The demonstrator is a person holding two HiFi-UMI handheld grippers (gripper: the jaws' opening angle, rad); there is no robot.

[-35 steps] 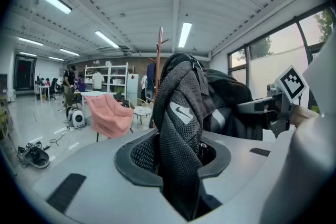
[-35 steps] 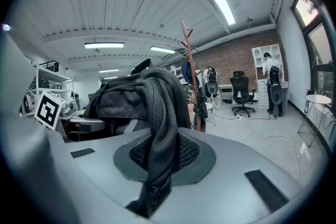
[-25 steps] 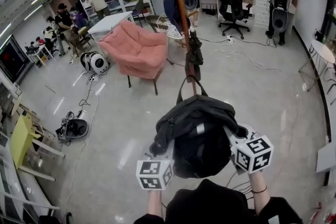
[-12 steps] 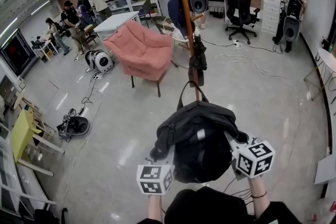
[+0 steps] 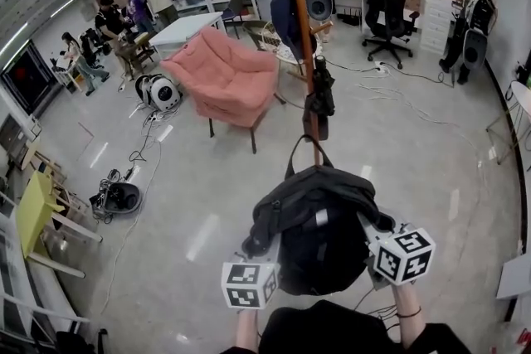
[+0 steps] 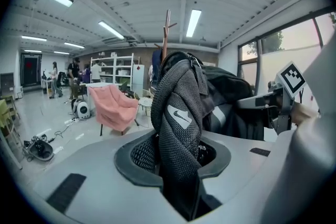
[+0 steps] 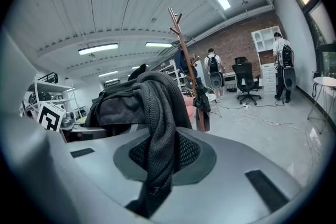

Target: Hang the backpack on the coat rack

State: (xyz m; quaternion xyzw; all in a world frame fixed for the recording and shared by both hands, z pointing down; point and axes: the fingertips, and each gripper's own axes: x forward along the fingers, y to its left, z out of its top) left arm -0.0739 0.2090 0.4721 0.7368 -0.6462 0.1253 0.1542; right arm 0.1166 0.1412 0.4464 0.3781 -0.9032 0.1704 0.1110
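Observation:
I hold a black backpack up in front of me, its top loop pointing at the wooden coat rack. My left gripper is shut on the left mesh shoulder strap, which runs up through that gripper in the left gripper view. My right gripper is shut on the other strap, which drapes over its jaws. The rack's pole stands just beyond the bag, with a black bundle and a blue garment hanging on it.
A pink armchair stands left of the rack. Cables trail over the floor. A white round machine lies further left and a yellow chair at the left edge. An office chair, shelves and several people are at the back.
Both grippers have carried the backpack forward toward the coat rack and a little lower. Both grips on the straps look the same.

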